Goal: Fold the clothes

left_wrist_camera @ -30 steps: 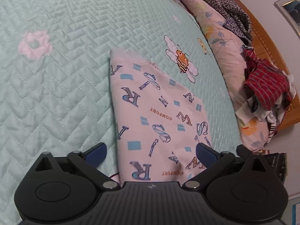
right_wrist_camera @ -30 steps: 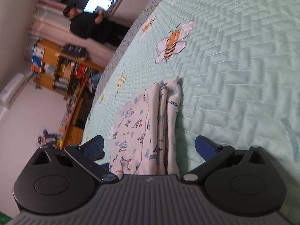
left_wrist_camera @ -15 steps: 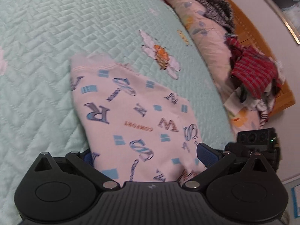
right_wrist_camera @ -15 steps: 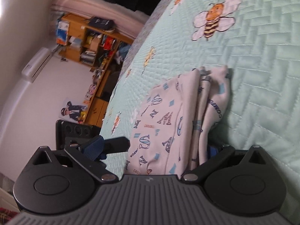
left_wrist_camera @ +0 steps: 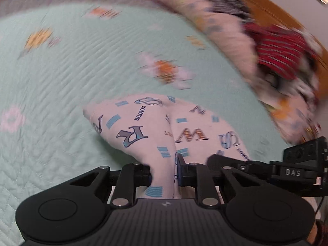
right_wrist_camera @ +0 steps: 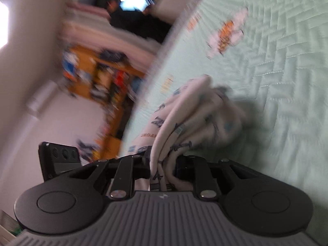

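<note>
A folded pale pink garment (left_wrist_camera: pixel 143 127) printed with blue letters lies bunched on the mint quilted bedspread (left_wrist_camera: pixel 61 71). My left gripper (left_wrist_camera: pixel 164 172) is closing, and its pads pinch the near edge of the garment into a raised ridge. In the right wrist view the same garment (right_wrist_camera: pixel 194 110) shows its stacked layers, and my right gripper (right_wrist_camera: pixel 162 168) is closing with its pads pressed on those layers. The right gripper's body (left_wrist_camera: pixel 297 164) shows at the right edge of the left wrist view. Both views are blurred by motion.
A long pink pillow (left_wrist_camera: pixel 225 30) runs along the wooden headboard (left_wrist_camera: pixel 276 10), with a heap of red plaid and dark clothes (left_wrist_camera: pixel 283 57) on it. Beyond the bed's edge stand a cluttered wooden shelf (right_wrist_camera: pixel 98 75) and a person in dark clothes (right_wrist_camera: pixel 139 24).
Both grippers stood wide open around the garment's edge and have now closed onto it. The cloth has bunched and lifted, and the left gripper has risen and rolled.
</note>
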`<control>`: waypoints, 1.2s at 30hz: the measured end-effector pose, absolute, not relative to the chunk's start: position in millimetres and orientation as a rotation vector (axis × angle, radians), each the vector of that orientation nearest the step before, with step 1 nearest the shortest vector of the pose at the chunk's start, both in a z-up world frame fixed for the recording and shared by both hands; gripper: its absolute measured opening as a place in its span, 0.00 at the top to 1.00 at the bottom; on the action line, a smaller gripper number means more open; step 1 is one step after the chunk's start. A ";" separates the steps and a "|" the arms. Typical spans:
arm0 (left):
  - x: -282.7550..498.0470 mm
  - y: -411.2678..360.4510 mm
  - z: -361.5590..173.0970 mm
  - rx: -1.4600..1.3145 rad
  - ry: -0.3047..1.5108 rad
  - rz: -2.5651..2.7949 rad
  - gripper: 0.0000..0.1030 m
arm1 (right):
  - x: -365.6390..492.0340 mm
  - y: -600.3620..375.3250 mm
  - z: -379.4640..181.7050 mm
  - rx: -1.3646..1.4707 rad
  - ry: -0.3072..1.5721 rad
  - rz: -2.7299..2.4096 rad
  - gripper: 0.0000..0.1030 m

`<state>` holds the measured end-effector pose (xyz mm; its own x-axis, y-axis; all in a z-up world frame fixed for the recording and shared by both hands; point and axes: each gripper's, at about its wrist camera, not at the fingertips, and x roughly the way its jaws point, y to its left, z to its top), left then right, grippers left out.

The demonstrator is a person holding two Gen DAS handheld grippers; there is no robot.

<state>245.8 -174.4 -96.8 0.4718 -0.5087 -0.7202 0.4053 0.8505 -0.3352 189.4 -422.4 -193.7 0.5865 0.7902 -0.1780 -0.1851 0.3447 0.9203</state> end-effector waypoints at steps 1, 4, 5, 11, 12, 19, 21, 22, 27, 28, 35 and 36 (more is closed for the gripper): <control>235.9 -190.7 -83.4 -0.095 0.908 -0.604 0.79 | 172.2 -434.9 -186.3 1.051 0.656 0.695 0.79; 201.0 -252.6 -49.4 -0.018 0.875 -0.768 0.79 | 99.9 -483.5 -161.7 1.093 0.517 0.615 0.79; 185.8 -277.2 -40.5 0.012 0.862 -0.833 0.79 | 69.3 -504.2 -153.7 1.097 0.468 0.577 0.79; 92.5 -450.8 -10.6 0.139 0.840 -1.223 0.79 | -124.5 -617.8 -101.3 1.067 0.252 0.235 0.79; 78.6 -478.3 -8.0 0.151 0.845 -1.279 0.79 | -153.5 -634.4 -94.9 1.072 0.224 0.183 0.79; -8.6 -660.2 -80.7 0.421 0.945 -1.427 0.48 | -294.3 -737.4 -139.7 1.217 0.120 -0.255 0.68; -17.0 -685.9 -129.9 0.489 0.997 -1.360 0.45 | -309.6 -764.3 -192.2 1.247 0.242 -0.504 0.44; -20.3 -696.8 -154.2 0.515 1.023 -1.324 0.55 | -320.8 -773.2 -219.2 1.281 0.298 -0.643 0.51; -6.5 -687.7 -182.2 0.398 1.094 -1.226 0.28 | -350.6 -774.2 -247.6 1.316 0.160 -0.585 0.69; 0.3 -679.6 -177.4 0.371 1.099 -1.197 0.27 | -349.8 -772.3 -244.1 1.295 0.163 -0.584 0.66; 12.5 -598.0 -105.7 0.402 0.786 -1.001 0.12 | -348.5 -725.6 -172.4 1.092 0.140 -0.792 0.34; 11.7 -581.9 -93.2 0.420 0.728 -0.969 0.10 | -344.6 -715.9 -159.2 1.007 0.144 -0.847 0.33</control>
